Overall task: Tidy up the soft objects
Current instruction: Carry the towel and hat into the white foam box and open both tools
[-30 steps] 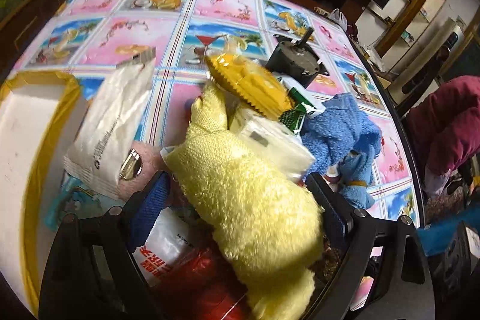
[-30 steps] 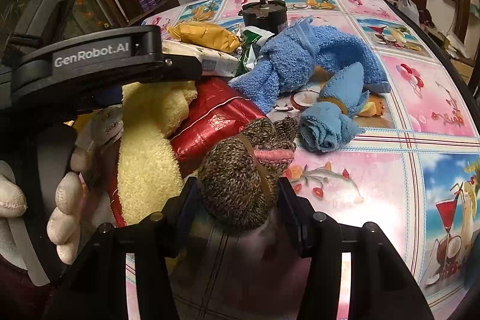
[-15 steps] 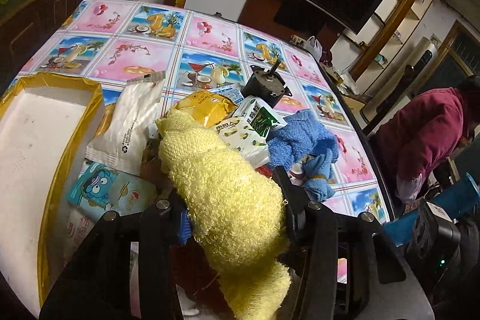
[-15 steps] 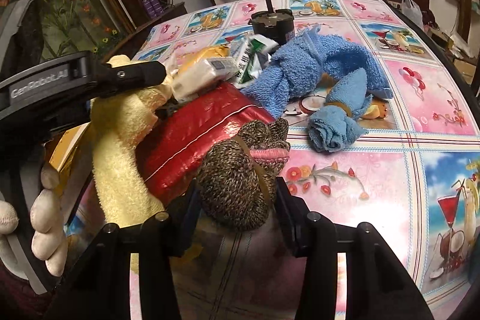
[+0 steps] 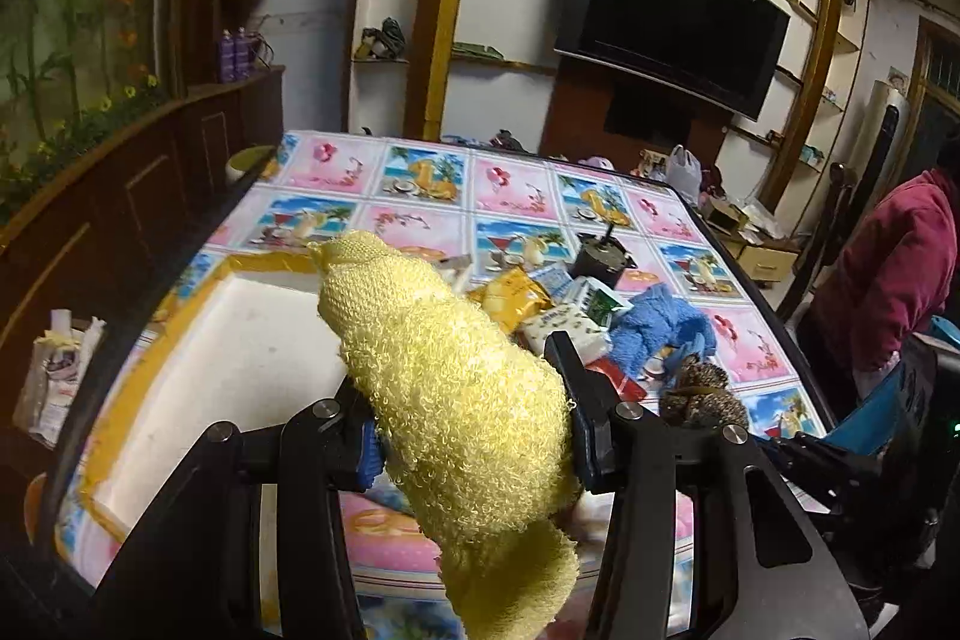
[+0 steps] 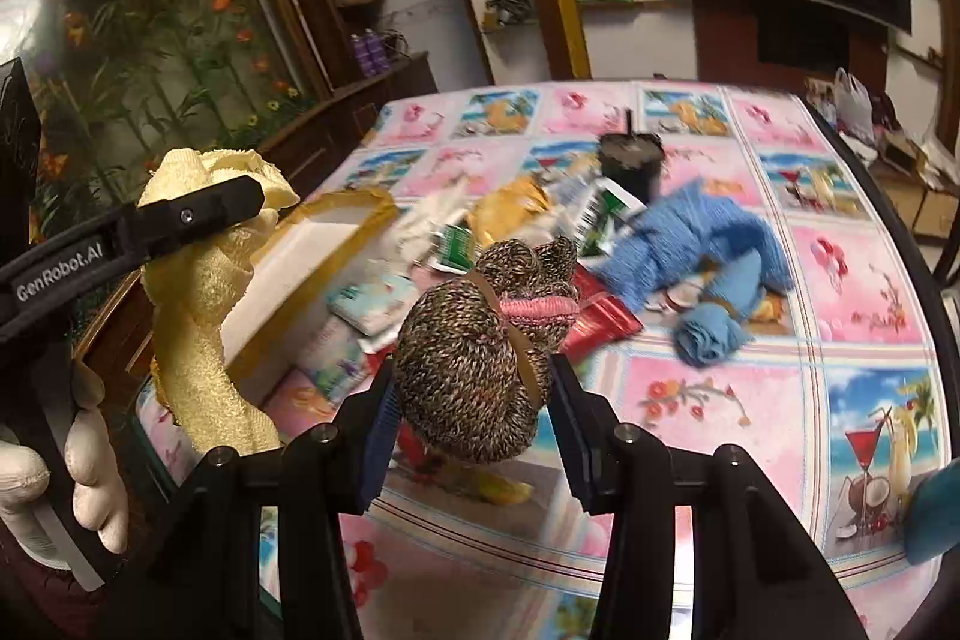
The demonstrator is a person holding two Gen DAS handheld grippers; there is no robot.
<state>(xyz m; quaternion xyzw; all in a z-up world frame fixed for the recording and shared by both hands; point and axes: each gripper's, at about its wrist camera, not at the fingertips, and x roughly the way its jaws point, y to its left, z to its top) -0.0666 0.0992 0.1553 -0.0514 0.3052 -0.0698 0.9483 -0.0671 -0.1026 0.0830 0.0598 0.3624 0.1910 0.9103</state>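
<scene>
Two soft rolls hang above the worktop (image 5: 522,196): the left gripper (image 5: 474,436) has its jaws pinching a fuzzy yellow terry towel (image 5: 456,388). The right gripper (image 6: 474,421) has its jaws clamping a speckled brown knitted bundle (image 6: 480,340) bound with a rubber band, near the crumpled blue towel (image 6: 690,244).

Home living room, wall-mounted television (image 5: 675,10), wooden shelves (image 5: 474,4), dining table (image 5: 516,202) with patterned oilcloth

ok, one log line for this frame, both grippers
left gripper: shut on yellow towel | right gripper: shut on brown knit bundle | both lifted | blue towels: on table
</scene>
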